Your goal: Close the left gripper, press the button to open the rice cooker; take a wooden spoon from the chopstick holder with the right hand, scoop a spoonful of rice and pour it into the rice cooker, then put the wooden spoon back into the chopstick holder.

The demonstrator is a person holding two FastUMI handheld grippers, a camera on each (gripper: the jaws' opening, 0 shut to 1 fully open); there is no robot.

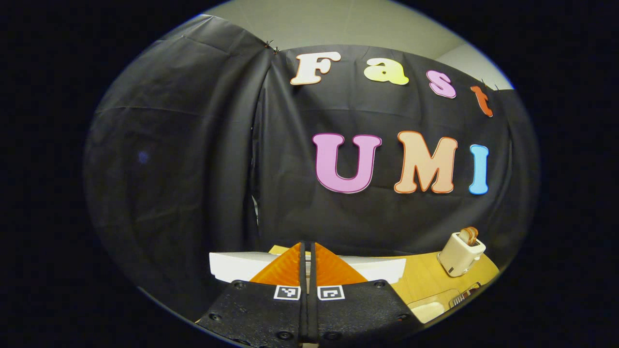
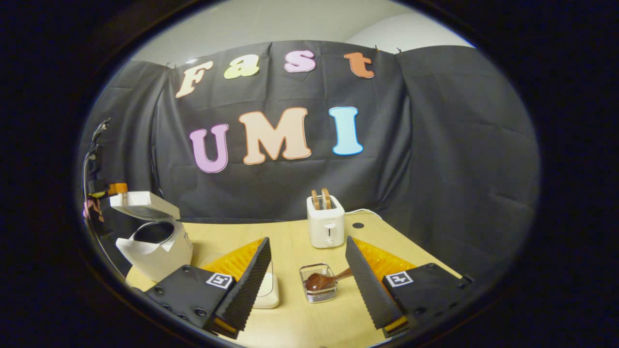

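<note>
My left gripper (image 1: pixel 308 263) is shut, its fingers pressed together with nothing between them, just above the white raised lid (image 1: pixel 229 267) of the rice cooker. In the right gripper view the rice cooker (image 2: pixel 159 249) stands open at the table's left, lid (image 2: pixel 142 204) tilted up, with the left gripper (image 2: pixel 116 188) over it. My right gripper (image 2: pixel 309 278) is open and holds nothing. Beyond its fingers the wooden spoon (image 2: pixel 319 281) lies in the small chopstick holder (image 2: pixel 316 292), handle pointing right. A white rice dish (image 2: pixel 268 292) sits partly hidden behind one finger.
A white toaster (image 2: pixel 326 227) with two slices of toast stands at the back of the wooden table (image 2: pixel 290 241), also seen as the toaster (image 1: pixel 461 253) at the right. A white cable runs behind it. The black cloth wall closes the back and sides.
</note>
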